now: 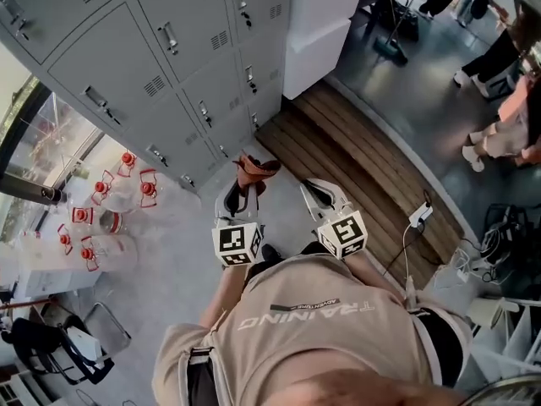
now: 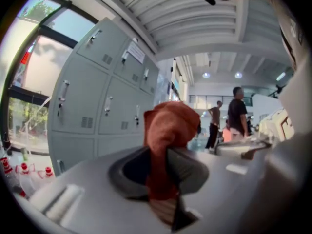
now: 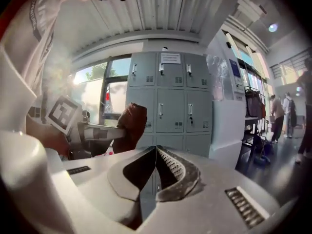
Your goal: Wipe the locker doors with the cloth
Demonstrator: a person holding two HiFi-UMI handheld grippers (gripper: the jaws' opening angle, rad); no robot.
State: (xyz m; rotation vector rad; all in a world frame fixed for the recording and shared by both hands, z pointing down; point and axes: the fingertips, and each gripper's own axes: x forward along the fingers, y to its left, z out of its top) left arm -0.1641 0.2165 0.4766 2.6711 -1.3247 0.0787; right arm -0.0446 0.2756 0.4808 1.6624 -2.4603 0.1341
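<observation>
A rust-red cloth (image 1: 254, 172) is pinched in my left gripper (image 1: 243, 194), whose jaws are shut on it; in the left gripper view the cloth (image 2: 165, 135) bunches up above the jaws. My right gripper (image 1: 321, 196) is beside it to the right, its jaws shut with nothing between them (image 3: 156, 152). The grey locker doors (image 1: 161, 66) stand ahead and to the left, a short way off from both grippers. The right gripper view shows the same lockers (image 3: 170, 99) straight ahead, with the cloth (image 3: 129, 126) to its left.
Water bottles with red caps (image 1: 101, 201) stand on the floor at the left by a window. A wooden-slat strip (image 1: 355, 159) runs to the right of the lockers. A white pillar (image 1: 317, 24) adjoins them. People (image 1: 499, 100) stand far right; a power strip (image 1: 420, 216) lies near.
</observation>
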